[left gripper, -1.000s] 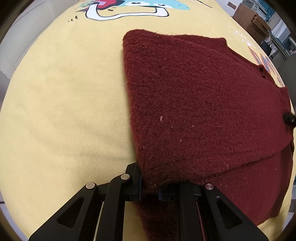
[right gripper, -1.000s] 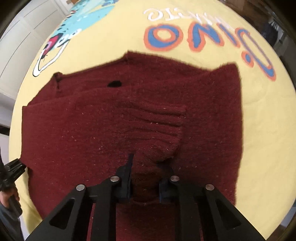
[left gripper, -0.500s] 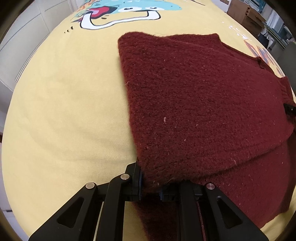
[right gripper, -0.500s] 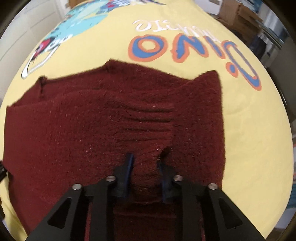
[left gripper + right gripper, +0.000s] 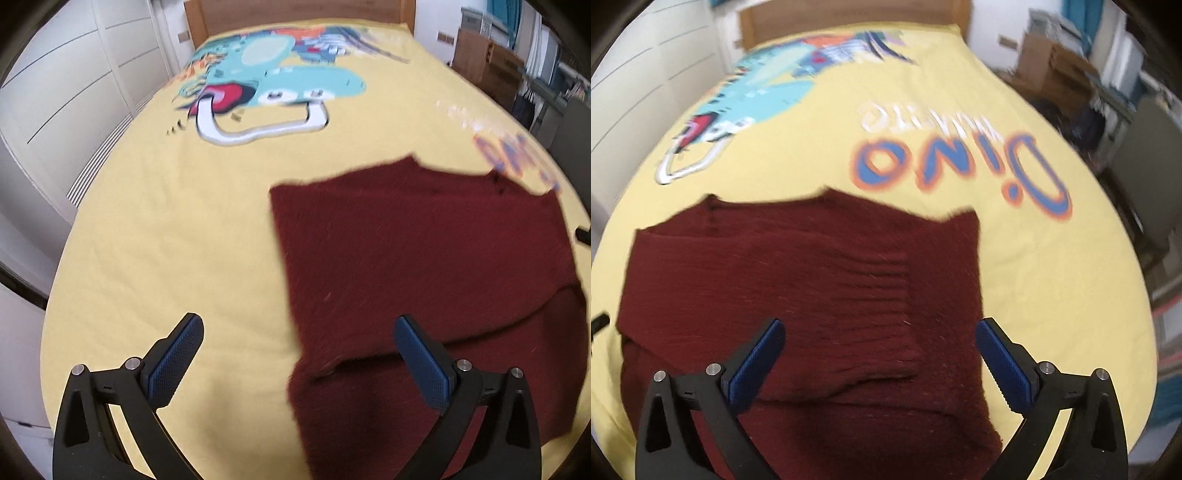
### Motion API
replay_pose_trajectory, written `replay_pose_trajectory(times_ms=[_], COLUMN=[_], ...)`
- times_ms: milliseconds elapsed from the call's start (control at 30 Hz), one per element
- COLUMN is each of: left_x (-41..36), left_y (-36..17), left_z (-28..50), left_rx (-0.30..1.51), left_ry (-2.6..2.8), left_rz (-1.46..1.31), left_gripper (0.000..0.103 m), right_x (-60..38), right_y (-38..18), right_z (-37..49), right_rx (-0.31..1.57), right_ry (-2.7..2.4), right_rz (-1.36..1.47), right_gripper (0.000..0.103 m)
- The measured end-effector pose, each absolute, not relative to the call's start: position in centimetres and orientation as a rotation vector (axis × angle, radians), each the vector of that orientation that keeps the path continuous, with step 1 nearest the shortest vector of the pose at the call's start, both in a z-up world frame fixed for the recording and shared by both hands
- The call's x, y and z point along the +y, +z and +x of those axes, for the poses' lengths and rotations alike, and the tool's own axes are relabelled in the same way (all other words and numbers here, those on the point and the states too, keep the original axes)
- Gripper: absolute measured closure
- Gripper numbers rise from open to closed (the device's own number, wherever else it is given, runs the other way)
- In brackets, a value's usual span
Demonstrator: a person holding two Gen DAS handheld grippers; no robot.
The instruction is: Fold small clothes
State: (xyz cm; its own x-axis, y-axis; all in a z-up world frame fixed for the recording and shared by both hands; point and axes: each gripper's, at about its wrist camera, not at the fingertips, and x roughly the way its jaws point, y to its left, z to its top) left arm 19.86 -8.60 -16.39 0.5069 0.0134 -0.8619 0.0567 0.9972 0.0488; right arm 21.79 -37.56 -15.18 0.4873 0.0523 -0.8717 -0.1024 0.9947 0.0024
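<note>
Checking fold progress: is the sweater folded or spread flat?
Folded: the sweater has a layer lying over its lower part, edge visible.

From my feed the sweater (image 5: pixel 424 266) lay flat on the bed (image 5: pixel 166 240), one layer folded over another. My left tool (image 5: pixel 299 365) hung over its left edge, my right tool (image 5: pixel 879 362) over its middle, headboard (image 5: pixel 295 14) way behind.

Open yellow bedspread (image 5: pixel 177 229) left of folded maroon sweater (image 5: pixel 424 258); right likewise bare. Headboard (image 5: pixel 295 14) bounds far end.
</note>
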Motion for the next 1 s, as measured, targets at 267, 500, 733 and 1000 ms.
replay_pose_trajectory(times_ms=[267, 500, 733, 1000], left_x=[-12.3, -15.4, -11.2, -9.3], left_y=[-16.3, -23.5, -23.9, -24.5], left_z=[22.0, 24.6, 23.9, 23.2], left_rx=[1.030, 1.150, 1.129, 1.115], left_ry=[-0.143, -0.137, -0.073, -0.090], left_rz=[0.035, 0.028, 0.046, 0.017], left_gripper=[0.001, 0.001, 0.001, 0.001], right_x=[-30.8, -28.3, -32.5, -38.0], right_y=[-14.2, -21.0, -23.2, -24.2], right_z=[19.9, 19.6, 19.8, 20.1], right_rx=[0.974, 1.045, 1.043, 1.058], right_ry=[0.191, 0.179, 0.115, 0.084], right_rz=[-0.132, -0.191, -0.147, -0.003], right_gripper=[0.000, 0.000, 0.000, 0.000])
